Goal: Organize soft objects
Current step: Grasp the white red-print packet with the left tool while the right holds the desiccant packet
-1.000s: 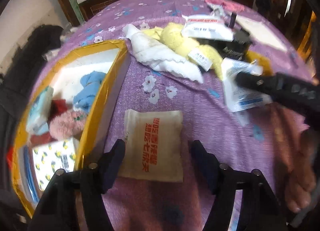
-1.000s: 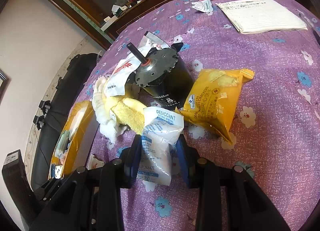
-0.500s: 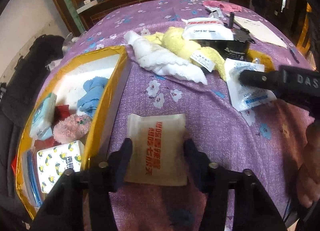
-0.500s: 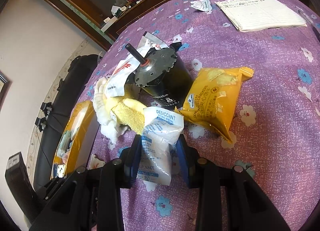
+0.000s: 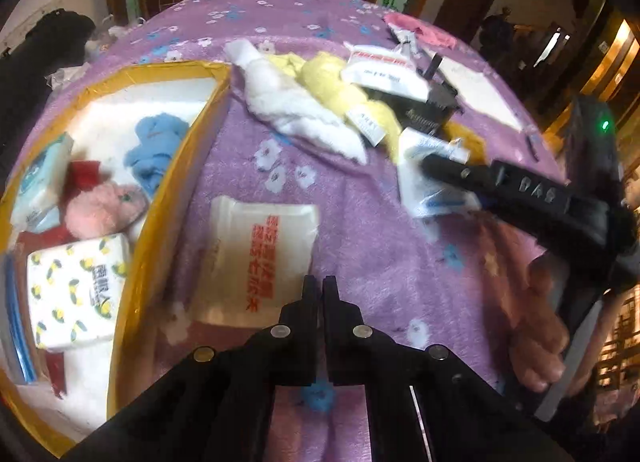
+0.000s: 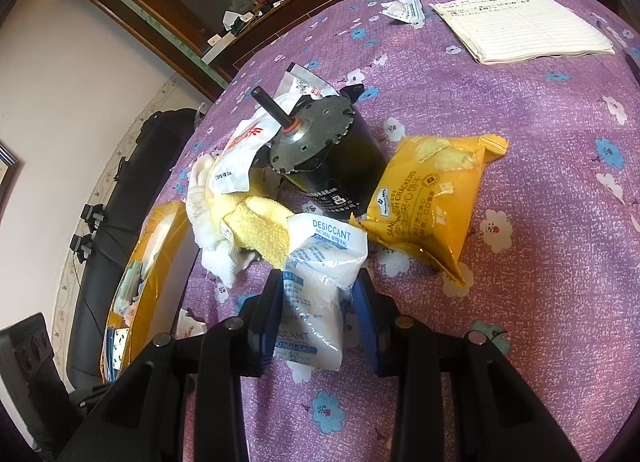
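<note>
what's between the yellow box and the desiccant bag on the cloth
In the left wrist view, the cream sachet with red print lies on the purple cloth between the yellow box and the desiccant bag; otherwise the stretch is bare.

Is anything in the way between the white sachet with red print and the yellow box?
Nothing visible. Only bare purple cloth lies between the sachet and the box; the box's raised near wall is the only thing to clear.
</note>
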The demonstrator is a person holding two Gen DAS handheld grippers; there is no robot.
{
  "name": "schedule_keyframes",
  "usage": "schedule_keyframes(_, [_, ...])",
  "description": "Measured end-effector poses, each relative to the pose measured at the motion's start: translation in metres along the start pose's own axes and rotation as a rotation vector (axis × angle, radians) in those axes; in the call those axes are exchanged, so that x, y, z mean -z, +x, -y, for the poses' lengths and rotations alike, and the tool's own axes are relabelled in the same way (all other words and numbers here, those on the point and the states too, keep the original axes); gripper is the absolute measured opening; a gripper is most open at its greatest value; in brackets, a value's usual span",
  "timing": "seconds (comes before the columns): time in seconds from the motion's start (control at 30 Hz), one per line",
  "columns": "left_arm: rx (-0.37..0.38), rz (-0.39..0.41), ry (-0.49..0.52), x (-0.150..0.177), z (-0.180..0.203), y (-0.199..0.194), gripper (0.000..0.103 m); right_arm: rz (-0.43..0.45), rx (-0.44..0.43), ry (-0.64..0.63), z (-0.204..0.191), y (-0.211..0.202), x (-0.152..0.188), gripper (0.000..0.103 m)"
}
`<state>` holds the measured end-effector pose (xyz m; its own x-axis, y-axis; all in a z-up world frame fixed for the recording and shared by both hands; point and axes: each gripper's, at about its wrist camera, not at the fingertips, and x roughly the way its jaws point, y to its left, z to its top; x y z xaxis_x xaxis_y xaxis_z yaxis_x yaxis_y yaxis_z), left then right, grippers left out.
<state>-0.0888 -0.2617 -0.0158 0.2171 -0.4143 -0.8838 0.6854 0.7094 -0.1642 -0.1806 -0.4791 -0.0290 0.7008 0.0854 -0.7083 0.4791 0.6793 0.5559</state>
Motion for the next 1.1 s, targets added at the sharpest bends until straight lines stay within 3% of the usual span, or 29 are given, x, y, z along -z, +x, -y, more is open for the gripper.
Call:
schedule_keyframes(0.1, [-0.049,0.036,-0.047,-0.001,-0.007,-0.004,0.008,0.000,0.000,-0.001,0.000,0.000,0.000,0.034])
schedule_keyframes(0.17, [-0.071,0.036,-0.050,-0.004,-0.011,-0.004,0.050,0.001,0.002,-0.002,0.000,0.000,0.000,0.034])
schedule_keyframes(0.2, [-0.051,0.047,-0.055,-0.005,-0.011,-0.005,0.051,0.001,0.002,-0.003,0.000,0.000,0.001,0.034])
schedule_keyframes(0.23, [-0.051,0.041,-0.055,-0.005,-0.009,-0.003,0.057,0.001,0.002,-0.003,-0.001,0.000,0.001,0.034])
schedule_keyframes(0.37, [-0.147,0.003,-0.037,-0.011,-0.001,0.014,0.059,0.001,0.001,-0.002,0.000,0.000,0.001,0.034])
schedule_keyframes(0.43, [-0.150,0.017,-0.056,-0.015,-0.003,0.022,0.059,0.001,-0.002,0.001,0.000,-0.001,0.001,0.034])
schedule_keyframes(0.63, [0.013,0.028,-0.194,-0.019,-0.036,0.016,0.059,0.000,-0.004,0.002,0.000,-0.001,0.002,0.034])
schedule_keyframes(0.8, [0.051,0.039,-0.234,-0.017,-0.038,0.015,0.050,0.000,-0.003,0.000,-0.001,-0.001,0.002,0.034])
schedule_keyframes(0.83, [0.079,0.037,-0.244,-0.015,-0.035,0.016,0.050,0.000,-0.003,0.000,-0.001,-0.001,0.002,0.034])
schedule_keyframes(0.93, [0.071,0.028,-0.221,-0.020,-0.034,0.016,0.050,0.000,-0.005,0.002,-0.001,-0.001,0.002,0.034])
schedule_keyframes(1.0, [0.049,0.055,-0.280,-0.024,-0.043,0.016,0.051,0.001,-0.004,0.001,-0.002,0.000,0.002,0.034])
schedule_keyframes(1.03, [0.064,0.053,-0.290,-0.026,-0.045,0.019,0.058,0.001,-0.003,-0.001,-0.001,-0.001,0.002,0.034])
schedule_keyframes(1.07, [0.083,0.058,-0.278,-0.027,-0.042,0.020,0.071,0.001,-0.001,-0.004,-0.001,0.000,0.002,0.035])
schedule_keyframes(1.1, [0.087,0.060,-0.251,-0.029,-0.036,0.022,0.075,0.002,0.001,-0.006,-0.002,0.000,0.002,0.035])
